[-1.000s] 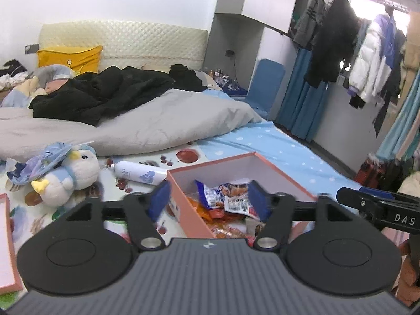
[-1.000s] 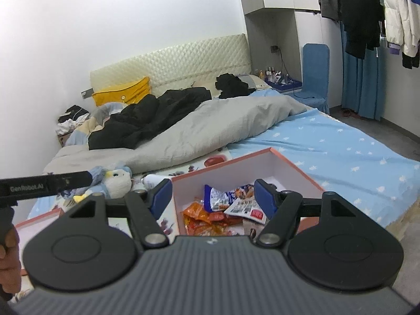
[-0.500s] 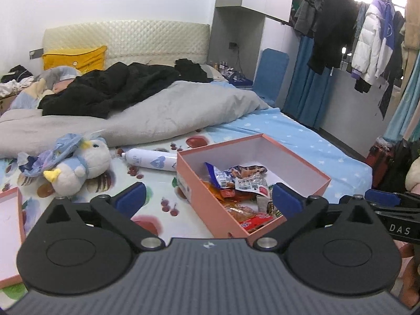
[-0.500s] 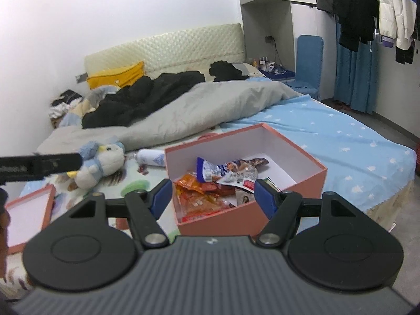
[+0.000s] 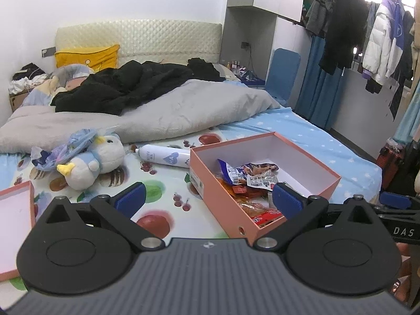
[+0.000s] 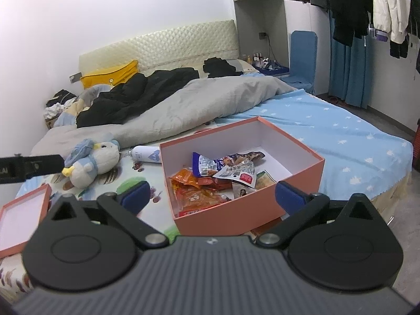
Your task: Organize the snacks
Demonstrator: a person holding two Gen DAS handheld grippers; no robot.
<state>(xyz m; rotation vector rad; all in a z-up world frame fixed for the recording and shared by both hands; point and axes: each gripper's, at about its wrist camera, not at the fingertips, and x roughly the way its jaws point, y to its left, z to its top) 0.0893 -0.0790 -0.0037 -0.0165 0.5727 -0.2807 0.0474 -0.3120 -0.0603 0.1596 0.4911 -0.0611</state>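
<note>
An open salmon-pink box (image 5: pixel 223 183) (image 6: pixel 312 166) sits on the bed near its foot edge. Inside lie several snack packets: a blue-and-white one (image 5: pixel 231 172) (image 6: pixel 203 165), a white one with a red label (image 6: pixel 237 173) and orange ones (image 5: pixel 252 206) (image 6: pixel 195 194). My left gripper (image 5: pixel 207 199) is open and empty, held back from the box's near left corner. My right gripper (image 6: pixel 212 195) is open and empty, just in front of the box's near wall. The box's lid (image 5: pixel 11 225) (image 6: pixel 21 220) lies apart at the left.
A plush bird (image 5: pixel 89 161) (image 6: pixel 92 160) and a white bottle (image 5: pixel 164 155) (image 6: pixel 145 155) lie left of the box on the fruit-print sheet. A grey duvet (image 5: pixel 157 115) and black clothes cover the far bed. Hanging coats (image 5: pixel 367 36) and a blue chair (image 6: pixel 302 55) stand right.
Both grippers have pulled back and risen, so the box shows whole. Both sets of jaws have opened wider, the left first, then the right.
</note>
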